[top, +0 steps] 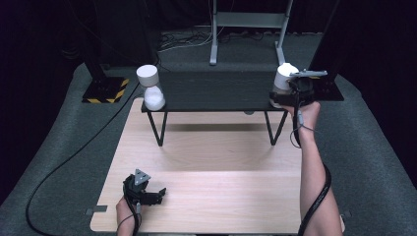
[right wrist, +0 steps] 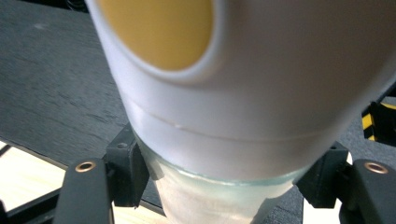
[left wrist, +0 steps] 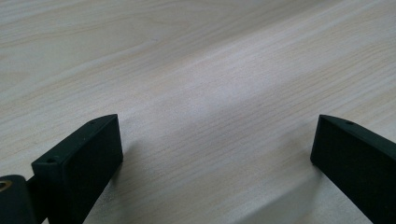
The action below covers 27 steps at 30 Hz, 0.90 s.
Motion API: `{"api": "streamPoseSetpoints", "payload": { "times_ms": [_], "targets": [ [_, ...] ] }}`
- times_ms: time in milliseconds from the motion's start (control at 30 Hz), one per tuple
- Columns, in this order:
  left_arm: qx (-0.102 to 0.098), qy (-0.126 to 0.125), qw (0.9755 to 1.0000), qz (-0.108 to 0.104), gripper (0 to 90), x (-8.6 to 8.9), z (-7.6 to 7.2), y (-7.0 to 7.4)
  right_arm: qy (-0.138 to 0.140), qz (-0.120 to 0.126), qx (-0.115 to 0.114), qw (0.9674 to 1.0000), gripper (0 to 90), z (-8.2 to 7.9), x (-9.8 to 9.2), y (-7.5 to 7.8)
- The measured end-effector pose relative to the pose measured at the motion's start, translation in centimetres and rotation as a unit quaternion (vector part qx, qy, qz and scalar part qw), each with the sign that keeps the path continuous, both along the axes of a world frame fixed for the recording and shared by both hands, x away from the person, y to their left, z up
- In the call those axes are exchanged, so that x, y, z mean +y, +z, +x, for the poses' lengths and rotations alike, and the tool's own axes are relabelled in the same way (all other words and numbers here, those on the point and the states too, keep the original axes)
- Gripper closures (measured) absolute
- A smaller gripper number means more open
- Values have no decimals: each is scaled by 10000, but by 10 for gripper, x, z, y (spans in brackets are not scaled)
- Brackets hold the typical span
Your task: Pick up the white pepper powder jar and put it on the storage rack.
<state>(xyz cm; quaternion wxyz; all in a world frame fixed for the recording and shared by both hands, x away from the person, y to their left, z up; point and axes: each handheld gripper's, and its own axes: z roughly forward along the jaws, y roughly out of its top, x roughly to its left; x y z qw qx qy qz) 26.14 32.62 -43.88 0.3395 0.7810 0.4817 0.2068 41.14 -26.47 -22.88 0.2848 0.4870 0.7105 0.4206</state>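
The right tongs (top: 287,93) pinch a white-capped jar (top: 283,78) at its clear waist, above the right end of the black shelf (top: 216,91) that stands on the bench (top: 206,167). A similar jar (top: 150,88) already stands at the shelf's left end. It seems only the setting down and release remain. The left tongs (top: 156,193) rest spread and empty on the bench.

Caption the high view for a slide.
Right gripper grips a white-capped jar at the black shelf's right end.
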Motion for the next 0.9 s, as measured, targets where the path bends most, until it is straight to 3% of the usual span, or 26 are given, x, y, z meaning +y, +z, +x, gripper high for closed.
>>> {"api": "streamPoseSetpoints", "payload": {
  "times_ms": [200,533,833,900],
  "targets": [
    [-1,-14,10000,18,24,0,0,0,-51,-97,-59,9999,304,-3,5,-2],
    [-1,-13,10000,14,24,0,0,0,-39,-44,-153,9999,303,-5,3,-7],
    [-4,-20,10000,20,26,0,0,0,-50,-66,-81,9999,296,-3,4,-4],
    [-3,-21,10000,19,26,0,0,0,-97,-85,-73,9999,246,-3,6,-4]
  ]
}}
